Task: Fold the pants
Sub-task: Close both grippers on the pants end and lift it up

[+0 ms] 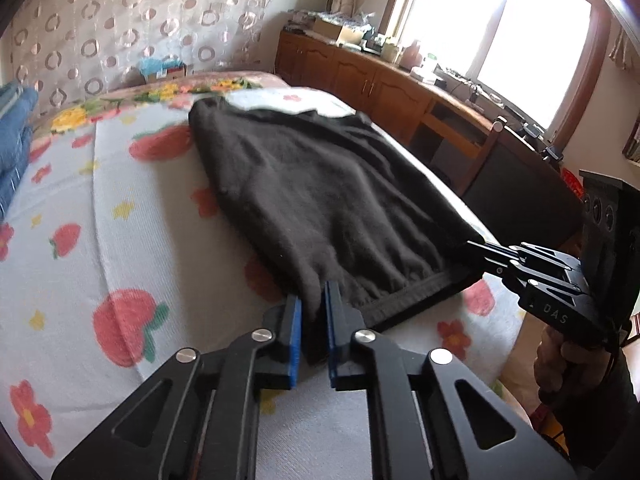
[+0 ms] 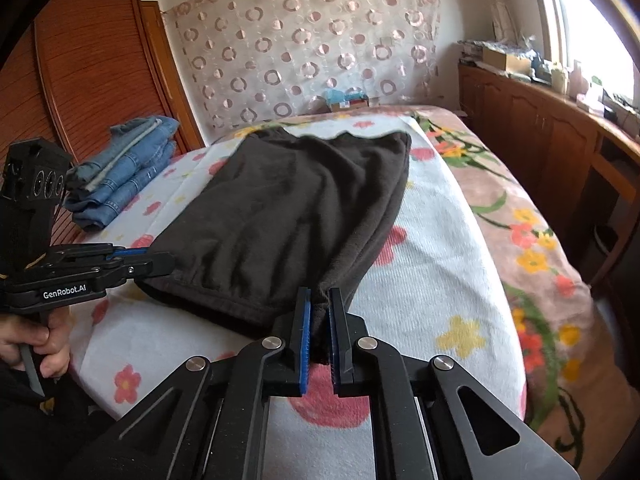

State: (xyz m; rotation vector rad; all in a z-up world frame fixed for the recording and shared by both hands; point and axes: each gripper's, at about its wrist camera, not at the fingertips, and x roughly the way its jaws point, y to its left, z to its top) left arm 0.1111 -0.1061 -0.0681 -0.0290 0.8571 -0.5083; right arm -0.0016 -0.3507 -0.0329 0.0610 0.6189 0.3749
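Note:
Black pants (image 1: 320, 192) lie flat on the flowered bed sheet (image 1: 120, 220), with the elastic waistband nearest me. My left gripper (image 1: 314, 292) is shut on the near left corner of the waistband, dark cloth pinched between its blue pads. My right gripper (image 1: 472, 246) clamps the opposite corner of the same edge. In the right wrist view the pants (image 2: 296, 208) stretch away toward the headboard; my right gripper (image 2: 320, 296) is shut on their near right corner, and my left gripper (image 2: 160, 260) bites the left corner. The waistband hangs slightly lifted between the two grips.
A stack of folded blue jeans (image 2: 120, 172) sits on the bed at the far left. Wooden cabinets (image 2: 540, 128) with clutter run along the window wall to the right. A wardrobe (image 2: 92, 60) stands at the left. A person's hand (image 2: 44, 340) holds the left gripper's handle.

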